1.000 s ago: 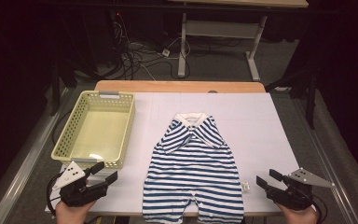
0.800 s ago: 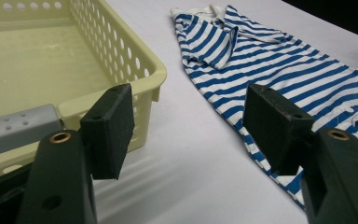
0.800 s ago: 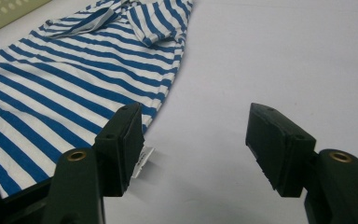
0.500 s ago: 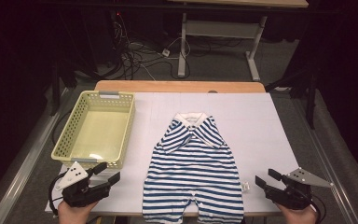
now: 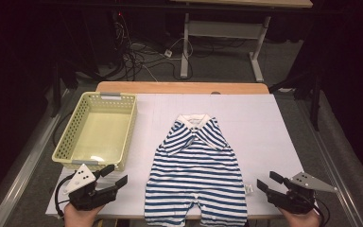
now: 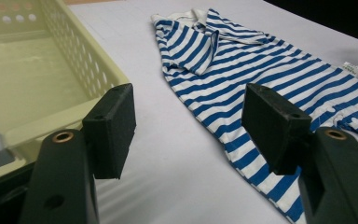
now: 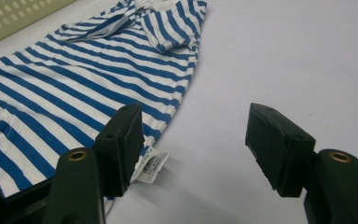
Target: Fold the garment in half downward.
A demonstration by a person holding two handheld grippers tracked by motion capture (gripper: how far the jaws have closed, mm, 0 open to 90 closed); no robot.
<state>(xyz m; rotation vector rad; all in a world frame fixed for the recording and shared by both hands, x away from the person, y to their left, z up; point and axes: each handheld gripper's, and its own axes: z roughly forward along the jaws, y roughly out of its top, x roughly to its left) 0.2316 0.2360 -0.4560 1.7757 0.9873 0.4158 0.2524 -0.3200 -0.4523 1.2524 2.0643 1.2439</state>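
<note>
A blue-and-white striped baby romper [image 5: 197, 176] with a white collar lies flat in the middle of the white table, legs toward the front edge. My left gripper [image 5: 115, 176] hovers open at the front left, between the romper and a yellow basket, nothing between its pads [image 6: 113, 129]. In the left gripper view the romper [image 6: 242, 79] stretches across to the right. My right gripper [image 5: 268, 181] stands open at the front right, just beside the romper's white care label [image 7: 151, 164]. The right gripper view has the romper [image 7: 84, 79] to its left.
A pale yellow perforated basket [image 5: 65, 146] sits at the table's left, and its wall [image 6: 86, 60] is close to my left gripper. White table surface [image 5: 264, 127] stretches to the right of the romper. Cables and a desk frame lie on the floor beyond the far edge.
My left gripper has shifted slightly back toward the front edge. The right gripper and the romper have not moved.
</note>
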